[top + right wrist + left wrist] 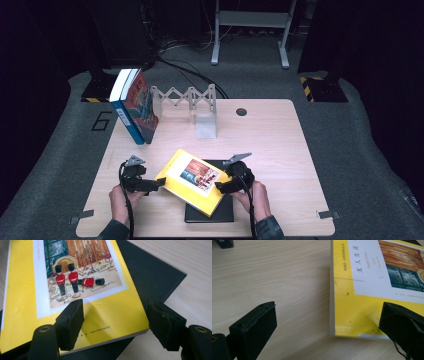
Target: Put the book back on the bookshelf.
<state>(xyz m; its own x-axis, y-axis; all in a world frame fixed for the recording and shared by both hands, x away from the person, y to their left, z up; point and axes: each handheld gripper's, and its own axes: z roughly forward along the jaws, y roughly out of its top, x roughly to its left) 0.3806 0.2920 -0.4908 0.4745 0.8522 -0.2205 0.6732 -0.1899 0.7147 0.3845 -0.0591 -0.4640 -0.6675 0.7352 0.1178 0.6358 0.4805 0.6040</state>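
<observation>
A yellow paperback [192, 181] with a picture on its cover lies askew across a flat black book [210, 214] near the table's front edge. My left gripper [151, 184] is at the paperback's left corner. In the left gripper view it [328, 308] stands open, one jaw over bare wood and the other over the yellow cover [362, 302]. My right gripper [223, 186] is at the paperback's right corner. It [115, 306] is open, one jaw above the cover [110, 315] and the other past the edge over the black book [150, 272]. Neither pad presses on the paperback.
Two books [134, 105] lean upright at the back left of the wooden table [270, 145]. Beside them stands a grey folding rack [185, 97] with a pale block [206, 125] in front of it. A round hole [241, 111] marks the back of the table.
</observation>
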